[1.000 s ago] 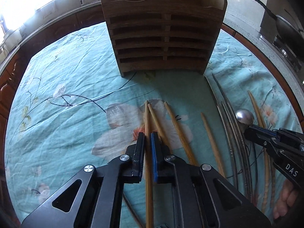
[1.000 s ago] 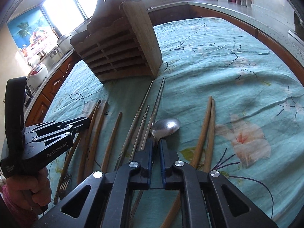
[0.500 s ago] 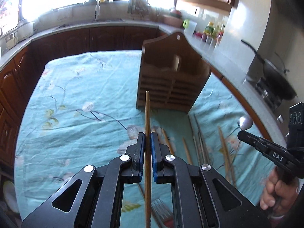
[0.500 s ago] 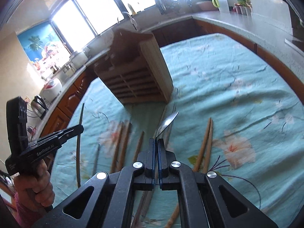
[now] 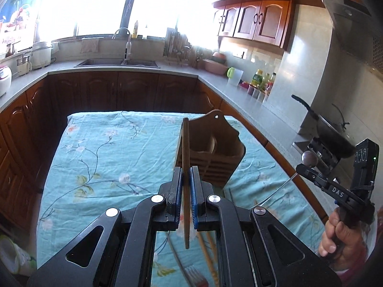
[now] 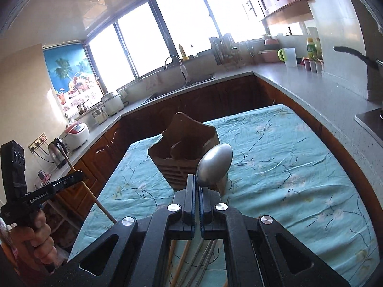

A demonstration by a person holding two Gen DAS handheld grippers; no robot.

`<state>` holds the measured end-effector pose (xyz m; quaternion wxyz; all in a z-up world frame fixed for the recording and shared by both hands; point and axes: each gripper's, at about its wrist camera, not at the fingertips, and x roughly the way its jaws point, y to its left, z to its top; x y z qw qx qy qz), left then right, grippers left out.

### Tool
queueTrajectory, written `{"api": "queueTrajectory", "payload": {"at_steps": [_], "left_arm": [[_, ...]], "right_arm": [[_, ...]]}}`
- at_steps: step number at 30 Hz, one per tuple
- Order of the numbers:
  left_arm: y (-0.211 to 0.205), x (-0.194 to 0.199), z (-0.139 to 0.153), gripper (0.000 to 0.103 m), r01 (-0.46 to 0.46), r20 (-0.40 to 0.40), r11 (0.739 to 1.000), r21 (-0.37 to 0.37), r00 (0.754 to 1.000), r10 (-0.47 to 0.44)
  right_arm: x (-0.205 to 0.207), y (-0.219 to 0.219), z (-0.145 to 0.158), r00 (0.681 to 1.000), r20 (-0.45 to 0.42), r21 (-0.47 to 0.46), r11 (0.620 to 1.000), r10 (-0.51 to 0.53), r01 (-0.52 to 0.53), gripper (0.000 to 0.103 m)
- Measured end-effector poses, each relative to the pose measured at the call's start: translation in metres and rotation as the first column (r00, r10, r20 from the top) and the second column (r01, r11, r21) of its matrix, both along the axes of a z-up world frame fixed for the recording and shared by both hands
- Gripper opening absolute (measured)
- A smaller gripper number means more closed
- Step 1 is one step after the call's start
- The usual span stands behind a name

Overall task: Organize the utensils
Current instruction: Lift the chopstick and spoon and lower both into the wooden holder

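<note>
The left gripper point(image 5: 185, 181), seen from its own wrist camera, is clamped on a wooden chopstick point(image 5: 186, 157). The chopstick stands nearly upright between the blue-lined pads, its upper end rising above them and its lower end hanging below. Beyond it a wooden utensil holder point(image 5: 215, 153) stands on a table covered by a turquoise floral cloth point(image 5: 107, 148). More chopsticks and a fork point(image 5: 195, 275) lie on the cloth under the gripper. At the right edge, a hand point(image 5: 337, 232) grips the right gripper point(image 5: 302, 167), which holds a metal spoon point(image 5: 308, 159) with its bowl upward and its handle slanting down.

From the right wrist camera, the right gripper point(image 6: 197, 184) is closed on the spoon's point(image 6: 214, 165) neck, with the bowl standing just above the pads. The holder point(image 6: 182, 150) sits directly behind, its open compartments facing up. Loose chopsticks and metal utensils lie on the cloth point(image 6: 287, 167) below the gripper. At the left edge, a hand point(image 6: 36, 236) holds the left gripper point(image 6: 79, 174) with the chopstick point(image 6: 95, 201) slanting through its tips, off the table's side.
</note>
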<state>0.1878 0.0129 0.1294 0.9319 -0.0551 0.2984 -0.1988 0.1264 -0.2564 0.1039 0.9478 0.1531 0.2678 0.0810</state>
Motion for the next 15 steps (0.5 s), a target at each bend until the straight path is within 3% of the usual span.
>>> {"api": "queueTrajectory", "payload": {"at_steps": [15], "left_arm": [[-0.009,0.033,0.038,0.006,-0.019,0.102,0.995,-0.101,0.994,0.030]], "right_arm": [[0.033,-0.007,0.029,0.996,0.083,-0.066,0.997,-0.030,0.036,0.002]]}}
